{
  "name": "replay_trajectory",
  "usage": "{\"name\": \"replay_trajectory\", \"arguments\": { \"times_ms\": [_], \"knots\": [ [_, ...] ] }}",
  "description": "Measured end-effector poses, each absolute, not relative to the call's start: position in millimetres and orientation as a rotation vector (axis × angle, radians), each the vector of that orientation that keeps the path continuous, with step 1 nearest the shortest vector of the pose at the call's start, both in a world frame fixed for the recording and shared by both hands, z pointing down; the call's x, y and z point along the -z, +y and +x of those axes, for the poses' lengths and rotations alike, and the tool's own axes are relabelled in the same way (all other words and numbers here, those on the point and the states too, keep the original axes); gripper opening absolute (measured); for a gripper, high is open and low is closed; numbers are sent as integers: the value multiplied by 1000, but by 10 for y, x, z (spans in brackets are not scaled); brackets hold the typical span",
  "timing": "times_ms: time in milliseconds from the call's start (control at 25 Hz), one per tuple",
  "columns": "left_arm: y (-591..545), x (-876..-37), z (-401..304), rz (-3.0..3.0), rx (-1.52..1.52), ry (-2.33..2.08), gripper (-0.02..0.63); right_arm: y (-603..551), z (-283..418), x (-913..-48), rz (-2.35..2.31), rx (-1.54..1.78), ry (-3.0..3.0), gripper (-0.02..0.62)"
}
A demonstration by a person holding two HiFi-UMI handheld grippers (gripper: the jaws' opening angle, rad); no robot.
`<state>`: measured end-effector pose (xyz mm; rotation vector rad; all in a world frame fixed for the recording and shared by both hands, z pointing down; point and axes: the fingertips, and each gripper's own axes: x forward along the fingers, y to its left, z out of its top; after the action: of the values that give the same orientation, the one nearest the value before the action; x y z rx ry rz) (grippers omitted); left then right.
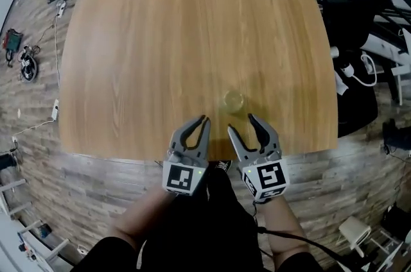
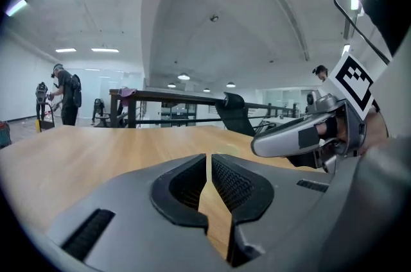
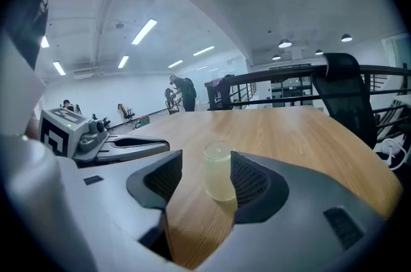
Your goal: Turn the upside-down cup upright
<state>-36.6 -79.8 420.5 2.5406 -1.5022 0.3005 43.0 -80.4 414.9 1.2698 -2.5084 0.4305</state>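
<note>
Cup: the small translucent cup (image 3: 219,172) stands on the wooden table (image 1: 160,40) near the front edge, just ahead of the right gripper; mouth-down, by the task's word.
Right gripper: the right gripper (image 1: 241,122) has its jaws spread wide and lined up either side of the cup, pads not touching it. That looks like a setup for a side grab.
Left gripper: the left gripper (image 1: 203,120) is nearly pinched closed and empty, parked alongside, out of the way.
Next call: close in, clamp, then roll over.
</note>
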Motion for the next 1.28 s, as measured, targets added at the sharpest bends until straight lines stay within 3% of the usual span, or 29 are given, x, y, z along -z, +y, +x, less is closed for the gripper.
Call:
{"name": "replay_trajectory", "arguments": {
  "times_ms": [320,1080,1280],
  "knots": [
    [-920,-4686,-449,2547,-347,-1410,67,-1207,261,-4655,1263,-420,-2453,268],
    [-970,-4947,-505,2512,-349,-1348,77,-1605,110,-4853,1251,-376,-2470,285],
    [-970,-4965,-396,2500,-293,-1234,131,-1592,244,-4644,1296,-525,-2573,287]
  ]
}}
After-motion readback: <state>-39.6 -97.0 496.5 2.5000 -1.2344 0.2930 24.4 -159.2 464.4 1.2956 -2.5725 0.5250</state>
